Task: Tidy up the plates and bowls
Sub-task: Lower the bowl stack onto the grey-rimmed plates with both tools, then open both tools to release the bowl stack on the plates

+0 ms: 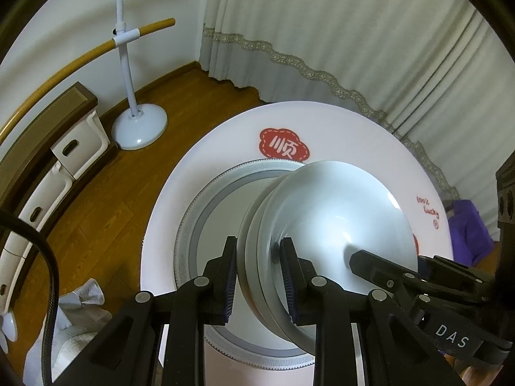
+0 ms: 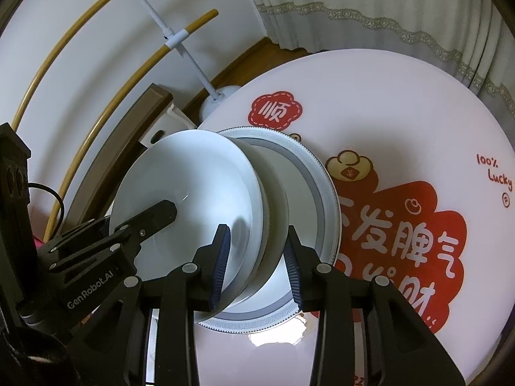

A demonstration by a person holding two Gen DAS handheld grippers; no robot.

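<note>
A tilted stack of white dishes (image 1: pixel 338 212) (image 2: pixel 186 177) is held between both grippers over a grey-rimmed plate (image 1: pixel 206 212) (image 2: pixel 318 180). That plate lies on the round white table (image 1: pixel 354 135) (image 2: pixel 402 103) with red prints. My left gripper (image 1: pixel 259 276) is shut on the stack's near rim, one pad inside the top dish and one under the stack. My right gripper (image 2: pixel 257 263) is shut on the opposite rim in the same way. Each wrist view shows one finger of the other gripper lying in the top dish. Whether the stack touches the plate below is hidden.
A white stand with a round base (image 1: pixel 140 128) is on the wooden floor beyond the table. A low unit with white drawers (image 1: pixel 74 151) runs along the left wall. Curtains (image 1: pixel 322 32) hang behind, a purple cloth (image 1: pixel 466 225) lies right, and a white cloth (image 1: pixel 80 315) lies lower left.
</note>
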